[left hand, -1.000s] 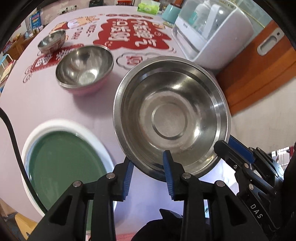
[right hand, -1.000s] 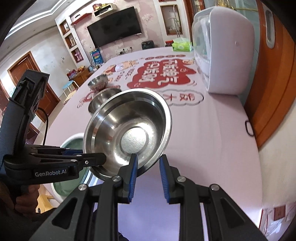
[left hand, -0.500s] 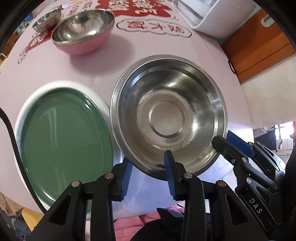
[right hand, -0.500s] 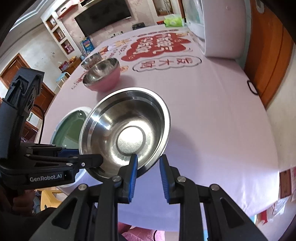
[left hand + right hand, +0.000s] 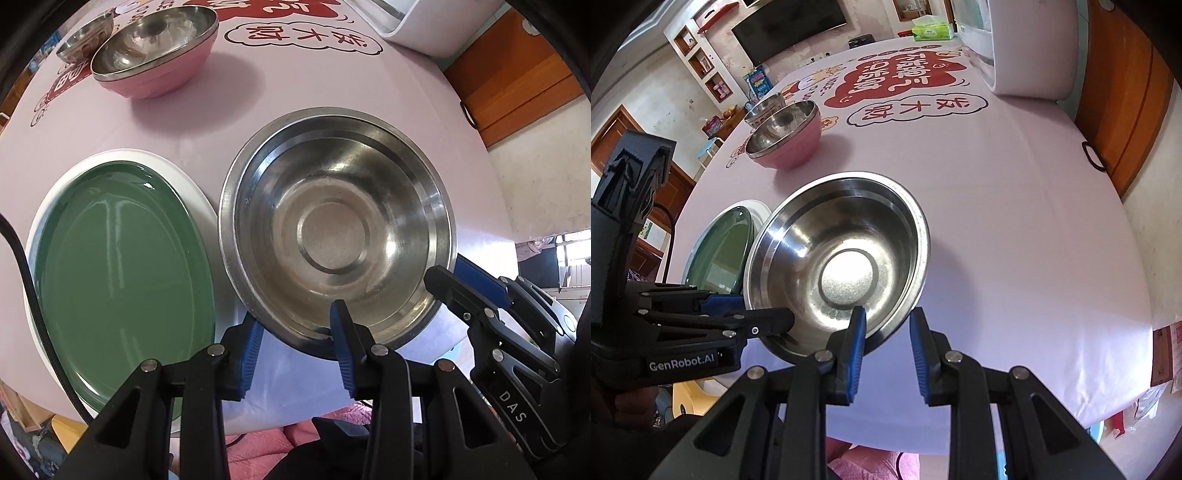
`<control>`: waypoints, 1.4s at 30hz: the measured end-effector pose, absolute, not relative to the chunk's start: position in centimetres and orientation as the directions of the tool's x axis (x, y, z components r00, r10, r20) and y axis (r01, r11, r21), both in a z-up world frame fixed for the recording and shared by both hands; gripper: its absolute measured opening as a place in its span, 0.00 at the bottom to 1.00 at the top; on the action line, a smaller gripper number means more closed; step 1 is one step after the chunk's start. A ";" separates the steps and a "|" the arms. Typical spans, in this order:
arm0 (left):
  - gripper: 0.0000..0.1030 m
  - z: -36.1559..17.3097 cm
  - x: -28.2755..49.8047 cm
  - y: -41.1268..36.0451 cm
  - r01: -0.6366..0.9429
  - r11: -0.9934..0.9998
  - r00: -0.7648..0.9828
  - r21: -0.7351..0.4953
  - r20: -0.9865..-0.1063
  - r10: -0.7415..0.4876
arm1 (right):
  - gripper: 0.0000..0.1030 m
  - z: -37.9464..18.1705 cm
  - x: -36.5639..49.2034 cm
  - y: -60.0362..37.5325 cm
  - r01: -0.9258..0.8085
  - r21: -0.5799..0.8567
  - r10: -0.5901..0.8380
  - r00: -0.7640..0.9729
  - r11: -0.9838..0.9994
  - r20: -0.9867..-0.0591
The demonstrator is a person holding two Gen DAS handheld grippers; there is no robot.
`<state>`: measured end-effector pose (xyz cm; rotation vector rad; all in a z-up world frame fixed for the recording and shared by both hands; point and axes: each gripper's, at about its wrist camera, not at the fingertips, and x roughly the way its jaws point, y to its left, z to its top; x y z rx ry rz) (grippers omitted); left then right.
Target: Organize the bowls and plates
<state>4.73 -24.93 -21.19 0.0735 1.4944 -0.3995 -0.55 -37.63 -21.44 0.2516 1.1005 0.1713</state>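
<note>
Counter point(image 5: 332, 92): pink printed cloth, carrying everything.
Green round plate on a white one point(image 5: 122, 266): near edge, left of the bowl, rims almost touching.
Large stainless steel bowl point(image 5: 336, 229): by the near edge, seemingly set down.
Left gripper point(image 5: 295, 354): jaws just easing apart, rim between them, pinch loosening.
Right gripper point(image 5: 886, 347): jaws astride the rim's wall; contact unclear.
Risk: uneven release could tip the bowl onto the plate or off the edge.
</note>
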 end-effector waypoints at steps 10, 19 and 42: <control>0.51 -19.3 4.9 -25.1 0.292 0.949 0.111 -0.122 -0.981 -0.160 | 0.24 -19.9 -0.8 -39.2 0.007 0.268 0.229 0.499 0.963 -0.836; 0.66 -16.0 5.1 -23.2 0.245 0.962 0.172 -0.123 -0.971 -0.168 | 0.32 -18.1 0.4 -40.6 0.031 0.277 0.212 0.563 0.960 -0.799; 0.75 -10.6 13.7 -13.0 0.135 0.989 0.305 -0.058 -0.947 -0.097 | 0.54 -13.9 7.7 -34.5 0.014 0.309 0.237 0.609 0.951 -0.757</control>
